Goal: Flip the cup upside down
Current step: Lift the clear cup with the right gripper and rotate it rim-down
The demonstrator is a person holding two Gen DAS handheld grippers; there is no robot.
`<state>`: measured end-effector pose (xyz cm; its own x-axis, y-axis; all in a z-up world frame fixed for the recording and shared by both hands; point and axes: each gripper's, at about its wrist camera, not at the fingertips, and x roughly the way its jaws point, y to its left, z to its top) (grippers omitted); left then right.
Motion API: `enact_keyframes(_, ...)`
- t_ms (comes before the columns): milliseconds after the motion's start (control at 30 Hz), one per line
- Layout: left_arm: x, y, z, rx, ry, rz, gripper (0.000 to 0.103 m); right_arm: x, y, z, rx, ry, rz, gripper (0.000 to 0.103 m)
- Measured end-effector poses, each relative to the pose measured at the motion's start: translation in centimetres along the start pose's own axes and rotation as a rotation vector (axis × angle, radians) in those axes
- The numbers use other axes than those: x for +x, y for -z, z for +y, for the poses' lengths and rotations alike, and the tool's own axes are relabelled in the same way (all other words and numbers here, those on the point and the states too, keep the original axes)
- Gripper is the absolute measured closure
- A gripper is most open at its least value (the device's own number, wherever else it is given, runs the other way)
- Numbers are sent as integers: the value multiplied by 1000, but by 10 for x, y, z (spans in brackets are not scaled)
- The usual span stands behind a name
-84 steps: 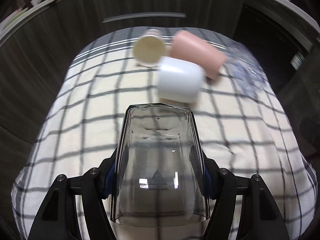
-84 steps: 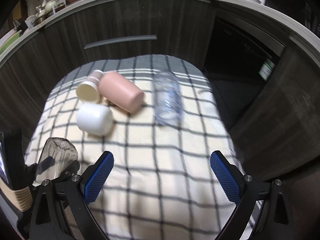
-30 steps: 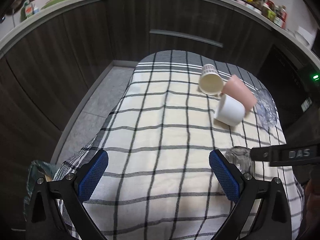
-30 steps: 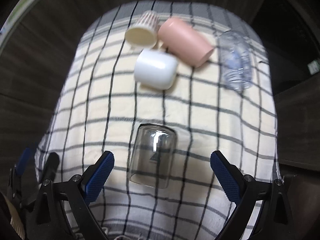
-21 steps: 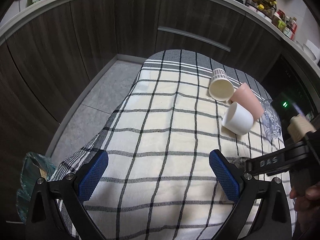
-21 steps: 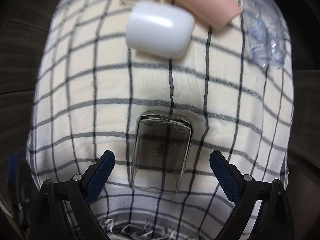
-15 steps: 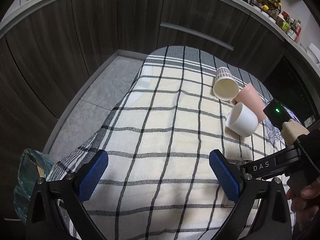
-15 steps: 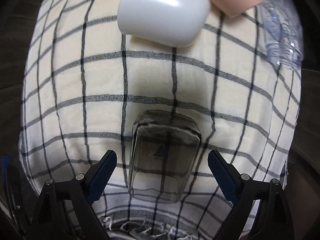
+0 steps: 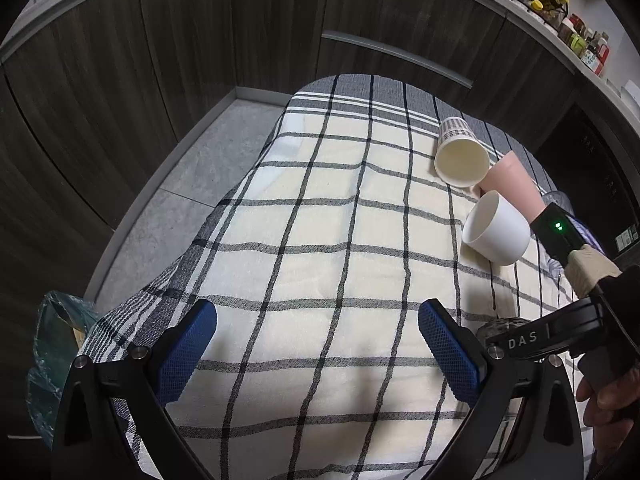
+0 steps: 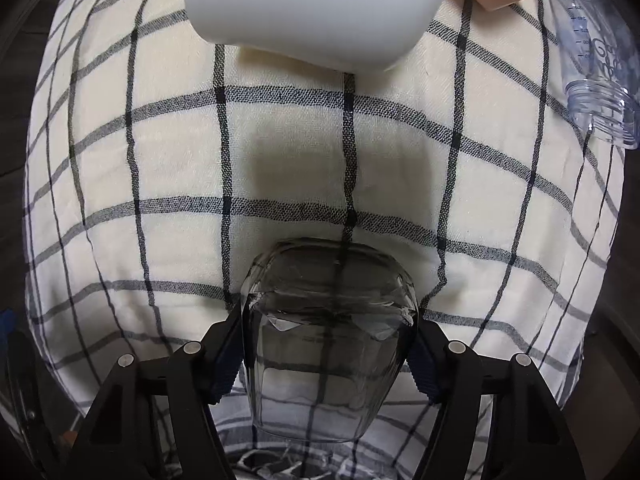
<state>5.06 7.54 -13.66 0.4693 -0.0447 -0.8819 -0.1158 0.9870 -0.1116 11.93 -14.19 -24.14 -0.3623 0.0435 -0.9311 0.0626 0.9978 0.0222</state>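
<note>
1. The glass cup (image 10: 328, 336) lies on its side on the checked cloth (image 10: 280, 152), near the front edge of the table, with its thick bottom pointing away from the right wrist camera and its open mouth toward it.
2. The right gripper (image 10: 328, 354) is closed around the cup: its two jaws press on the left and right walls, near the middle of the cup's length.
3. The left gripper (image 9: 316, 354) is wide open and holds nothing; it hangs over a bare part of the cloth, left of the cup.
4. I judge the cup to be stiff, smooth and rather heavy at the bottom. It can slip between the pads when it is turned, and it can break if it falls on the floor.
5. A good hold is on the side walls, a little nearer to the thick bottom, so the weight does not tip it out.
6. The white cup (image 10: 316, 8), the pink cup (image 9: 516, 184), the paper cup (image 9: 460, 156) and the plastic bottle (image 10: 596, 72) lie further back, apart from the glass cup.
</note>
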Motion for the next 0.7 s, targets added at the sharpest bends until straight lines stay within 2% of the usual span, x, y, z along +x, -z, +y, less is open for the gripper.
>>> enact_keyframes(167,-6,2,-4,17,-12,-29,0,-8,15,-3,5,-16,-73,35)
enact_keyframes(267,-8,3,-4,14,-2,-46,0,-30,29,-6,4,-38,-198,35)
enact_keyframes(467,-9,7,-7,21,-6,-73,0,-69,71,-25,64,-100,-595,34)
enact_keyframes(500,-10,8,-8,27,-15,-87,0,-72,82,-31,82,-104,-694,34)
enact_keyframes(567,-10,11,-13,43,-23,-113,0,-74,96,-40,109,-105,-834,34)
enact_keyframes(700,-5,18,-20,68,-32,-142,0,-80,100,-53,202,-78,-1054,34)
